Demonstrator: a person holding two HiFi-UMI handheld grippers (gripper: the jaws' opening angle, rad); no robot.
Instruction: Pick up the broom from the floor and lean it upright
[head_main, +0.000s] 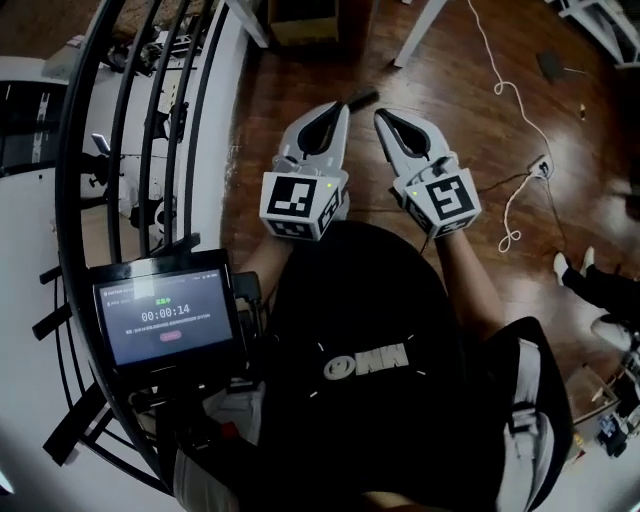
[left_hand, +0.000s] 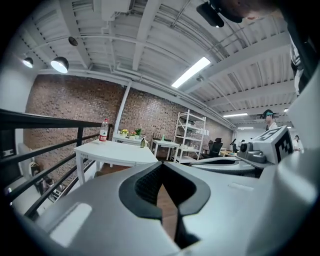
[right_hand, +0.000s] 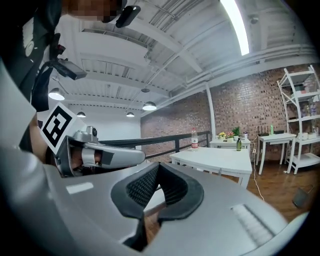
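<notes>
No broom shows clearly in any view. A short dark thing (head_main: 362, 98) lies on the wooden floor just past the gripper tips; I cannot tell what it is. My left gripper (head_main: 338, 110) and right gripper (head_main: 384, 118) are raised side by side in front of my chest, pointing away over the floor. Both are shut with nothing held. In the left gripper view the jaws (left_hand: 162, 171) meet at the tips around an empty hollow. The right gripper view shows its jaws (right_hand: 157, 170) the same way, with the left gripper (right_hand: 95, 152) beside them.
A black railing (head_main: 150, 120) curves along the left, with a screen (head_main: 165, 315) mounted on it. A white table (left_hand: 112, 150) carrying a bottle (left_hand: 104, 130) stands ahead, with a white shelf (left_hand: 190, 135) behind it. A white cable (head_main: 515, 100) trails across the floor, and someone's shoes (head_main: 575, 270) are at the right.
</notes>
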